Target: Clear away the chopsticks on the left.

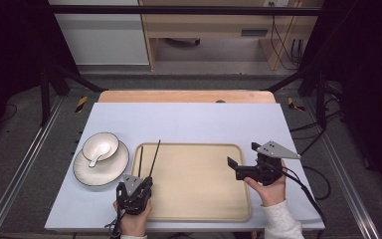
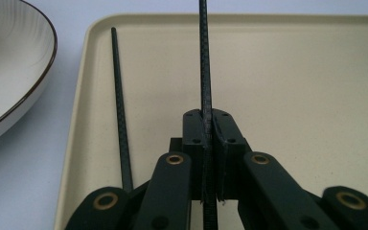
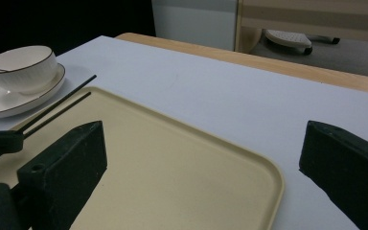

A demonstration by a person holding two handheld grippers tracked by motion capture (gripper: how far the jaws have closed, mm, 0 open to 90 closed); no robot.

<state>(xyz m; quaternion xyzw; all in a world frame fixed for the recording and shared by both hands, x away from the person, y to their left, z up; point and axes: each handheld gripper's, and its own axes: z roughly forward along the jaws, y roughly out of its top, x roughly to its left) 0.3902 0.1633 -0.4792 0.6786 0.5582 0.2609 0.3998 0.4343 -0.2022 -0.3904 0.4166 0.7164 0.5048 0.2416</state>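
Chopsticks: left gripper (image 1: 140,185) clamped tight on one black chopstick (image 2: 204,72), which sticks out forward over the left side of the beige tray (image 1: 199,209). Second chopstick (image 2: 120,105) lies on the tray just beside it, not gripped. Right gripper (image 1: 242,160) jaws wide apart, nothing between them, over the tray's right edge. High view adds bowl (image 1: 101,146) with spoon (image 1: 96,159) on plate (image 1: 87,174), left of the tray.

floor: grey carpet (image 1: 219,55) | back: wooden desk (image 1: 204,22) | surround: dark
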